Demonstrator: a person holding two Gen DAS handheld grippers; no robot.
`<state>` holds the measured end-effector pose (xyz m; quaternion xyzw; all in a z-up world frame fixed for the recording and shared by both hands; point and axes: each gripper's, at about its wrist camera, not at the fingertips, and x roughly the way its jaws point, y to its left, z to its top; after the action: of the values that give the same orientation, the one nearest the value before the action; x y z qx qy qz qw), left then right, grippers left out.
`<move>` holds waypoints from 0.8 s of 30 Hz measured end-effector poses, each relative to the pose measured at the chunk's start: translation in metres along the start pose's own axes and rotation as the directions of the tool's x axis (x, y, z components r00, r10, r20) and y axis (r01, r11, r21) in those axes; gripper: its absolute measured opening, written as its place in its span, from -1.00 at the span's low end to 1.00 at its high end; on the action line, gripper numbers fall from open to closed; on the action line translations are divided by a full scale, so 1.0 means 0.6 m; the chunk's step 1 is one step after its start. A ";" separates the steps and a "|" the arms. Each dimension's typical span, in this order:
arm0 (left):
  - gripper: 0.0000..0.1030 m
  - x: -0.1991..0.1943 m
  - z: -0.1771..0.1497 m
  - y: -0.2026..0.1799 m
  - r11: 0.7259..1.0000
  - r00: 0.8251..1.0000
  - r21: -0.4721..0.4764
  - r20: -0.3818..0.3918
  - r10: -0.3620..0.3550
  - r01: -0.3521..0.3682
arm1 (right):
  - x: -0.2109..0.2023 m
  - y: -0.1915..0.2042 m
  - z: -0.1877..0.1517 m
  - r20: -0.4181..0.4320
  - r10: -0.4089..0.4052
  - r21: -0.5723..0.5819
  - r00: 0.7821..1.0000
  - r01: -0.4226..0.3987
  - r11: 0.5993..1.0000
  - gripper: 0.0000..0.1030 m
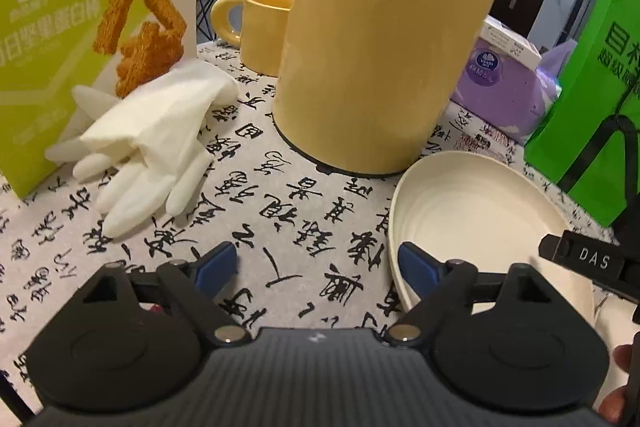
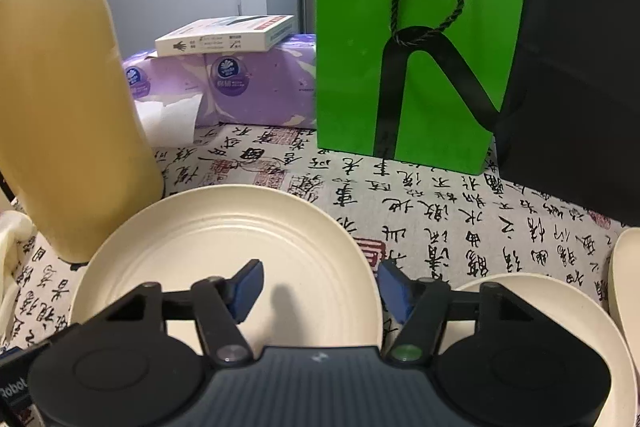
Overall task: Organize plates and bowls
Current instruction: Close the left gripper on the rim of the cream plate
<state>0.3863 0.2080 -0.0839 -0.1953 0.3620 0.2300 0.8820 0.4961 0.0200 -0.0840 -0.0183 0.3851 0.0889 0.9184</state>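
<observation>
Even, soft indoor light; my tongs cast faint shadows on the cream plate; fisheye bends edges; corners vignette dark; slight blur.

Left claw over bare strip of desk; open cloth runs ahead to yellow jug, which blocks way forward. Glove and snack box crowd left side, plate right side. Right claw above plate; green bag walls off far edge, second plate just right.
</observation>
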 end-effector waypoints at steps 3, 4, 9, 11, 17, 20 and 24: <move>0.40 -0.002 -0.002 -0.001 1.000 1.000 0.002 0.009 -0.028 0.028 | 0.003 -0.003 -0.005 0.005 -0.021 -0.008 1.000 0.021 1.000 -0.11; 0.25 -0.003 -0.002 -0.001 0.999 0.999 -0.002 0.010 -0.042 0.042 | 0.002 -0.004 -0.006 0.012 -0.030 -0.013 0.999 0.030 0.999 -0.25; -0.58 -0.007 -0.005 -0.013 0.993 0.993 0.043 0.029 -0.111 0.109 | -0.005 -0.020 -0.007 0.018 -0.030 0.023 0.999 0.029 0.999 -0.77; -0.73 -0.006 -0.004 -0.008 0.990 0.990 0.021 0.026 -0.138 0.138 | -0.007 -0.020 -0.008 0.021 -0.023 0.014 1.000 0.023 1.000 -0.85; -0.75 -0.007 -0.003 -0.001 0.991 0.990 0.001 0.032 -0.136 0.136 | -0.010 -0.009 -0.013 0.039 -0.018 -0.016 0.999 0.019 1.000 -0.86; -0.76 -0.007 -0.005 -0.003 0.991 0.991 0.009 0.031 -0.132 0.132 | -0.006 -0.013 -0.009 0.015 -0.003 0.006 1.000 0.003 1.000 -0.73; -0.76 -0.004 -0.005 -0.002 0.991 0.990 0.006 0.023 -0.137 0.137 | 0.003 -0.019 -0.009 -0.002 0.016 0.036 1.000 -0.016 0.999 -0.66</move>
<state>0.3841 0.2049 -0.0839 -0.2150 0.3377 0.1703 0.9004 0.4956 0.0086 -0.0892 0.0010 0.3880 0.0892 0.9173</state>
